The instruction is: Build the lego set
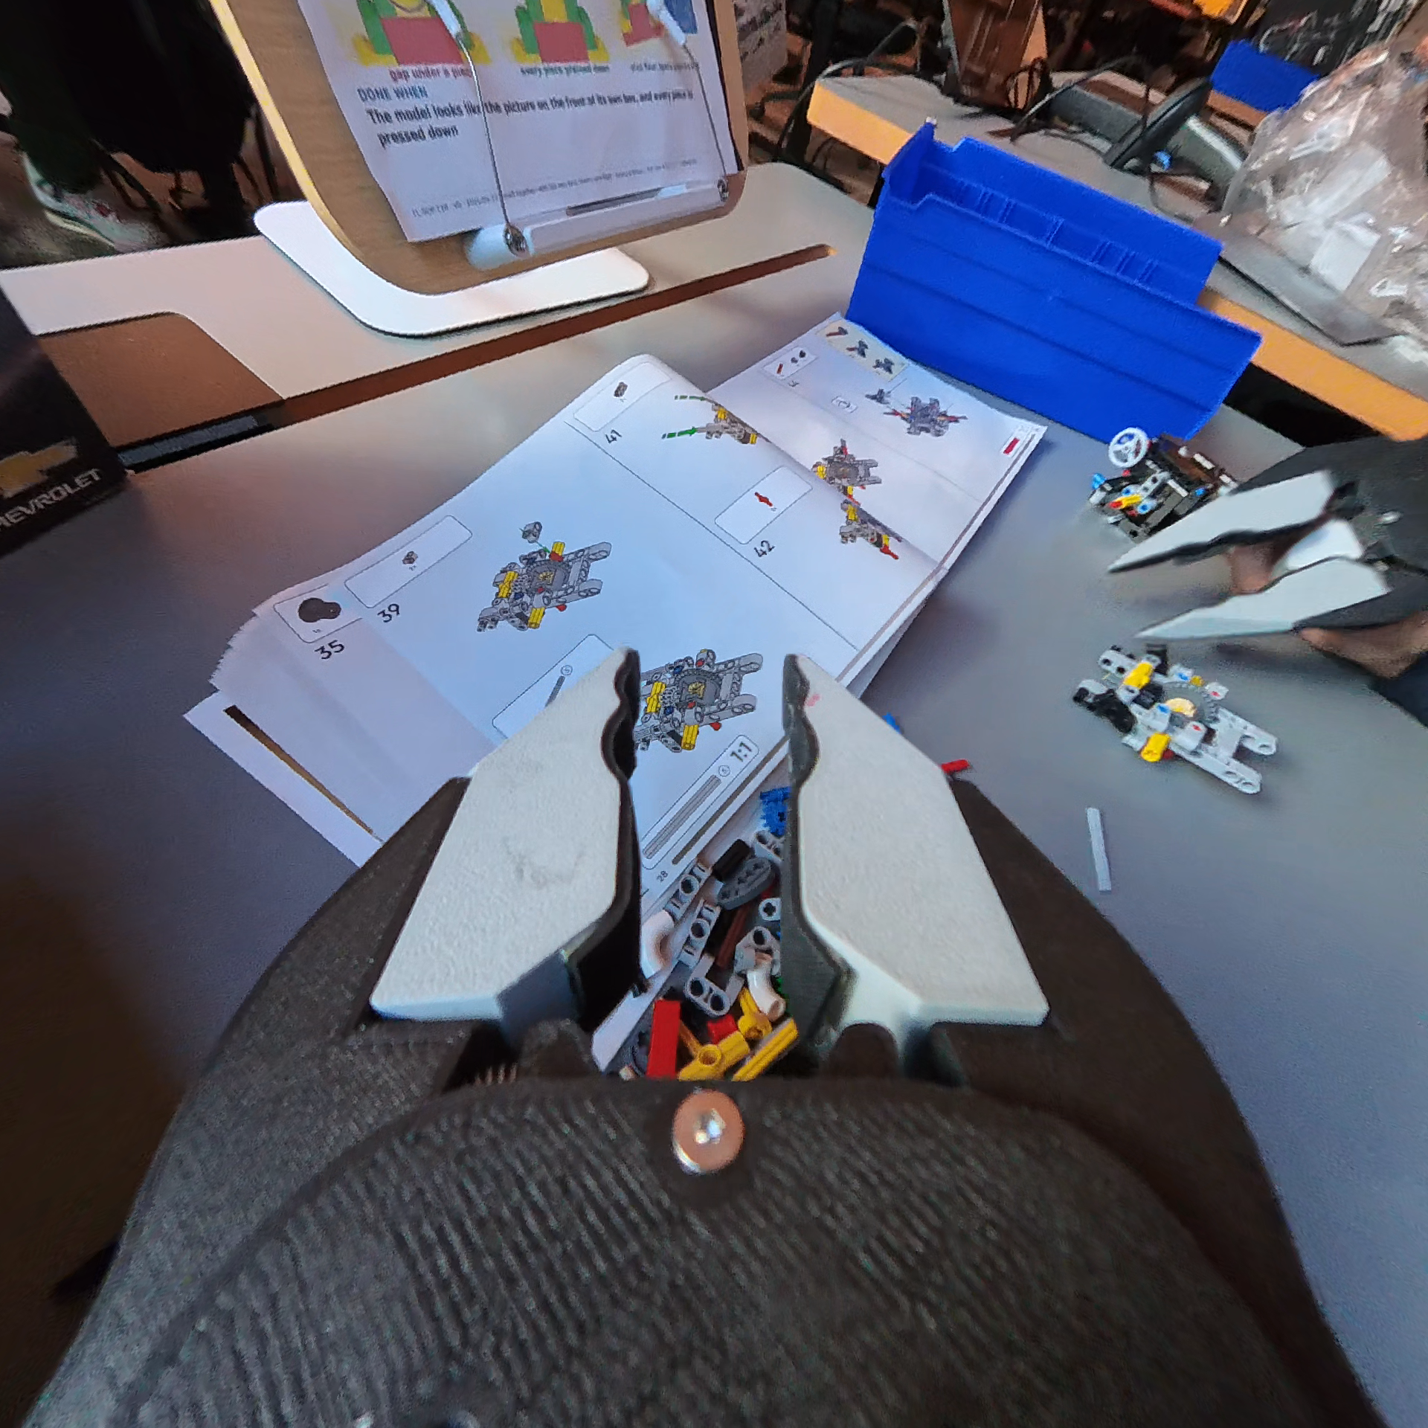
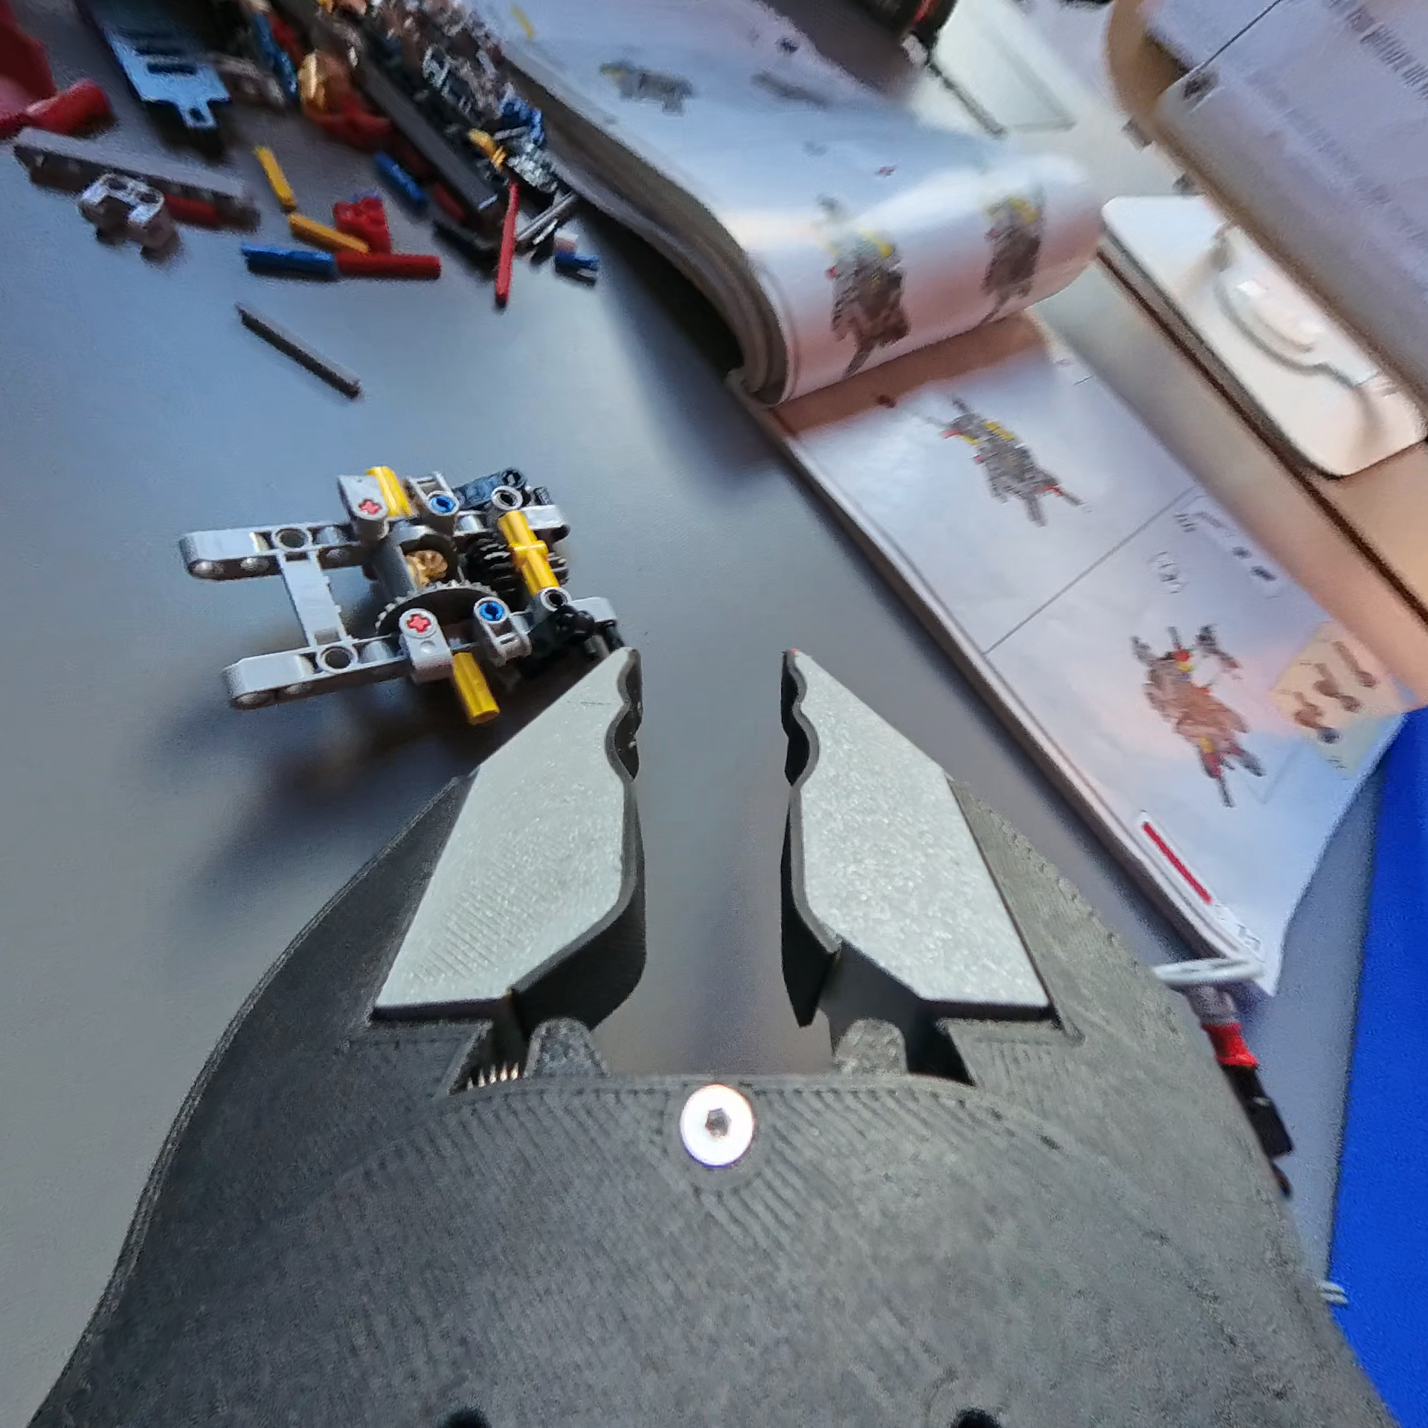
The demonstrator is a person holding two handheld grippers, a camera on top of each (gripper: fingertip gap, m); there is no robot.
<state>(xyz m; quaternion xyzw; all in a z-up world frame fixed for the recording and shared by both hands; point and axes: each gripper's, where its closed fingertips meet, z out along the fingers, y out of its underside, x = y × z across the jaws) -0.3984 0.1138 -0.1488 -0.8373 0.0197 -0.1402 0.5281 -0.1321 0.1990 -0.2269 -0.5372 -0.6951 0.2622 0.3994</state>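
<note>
My left gripper [image 1: 711,680] is open with nothing between its pads. It hovers over the open instruction booklet [image 1: 618,525] and a pile of loose building pieces [image 1: 726,950] below its fingers. My right gripper [image 2: 711,680] is open with nothing between its pads, above the grey table, just right of a grey gear assembly with yellow axles [image 2: 402,587]. That assembly also shows in the left wrist view [image 1: 1174,719], below the right gripper [image 1: 1136,599], which has its fingers apart there. A second, darker assembly with a white wheel [image 1: 1151,479] lies farther back.
A blue bin [image 1: 1043,309] stands at the back right, also at the right edge of the right wrist view [image 2: 1383,1082]. A wooden stand with a printed sheet [image 1: 525,139] stands behind the booklet. Loose pieces [image 2: 348,232] and a dark axle [image 2: 297,351] lie on the table. A small grey bar [image 1: 1097,848] lies near. The left gripper's tips are roughly 30 cm from the right gripper's.
</note>
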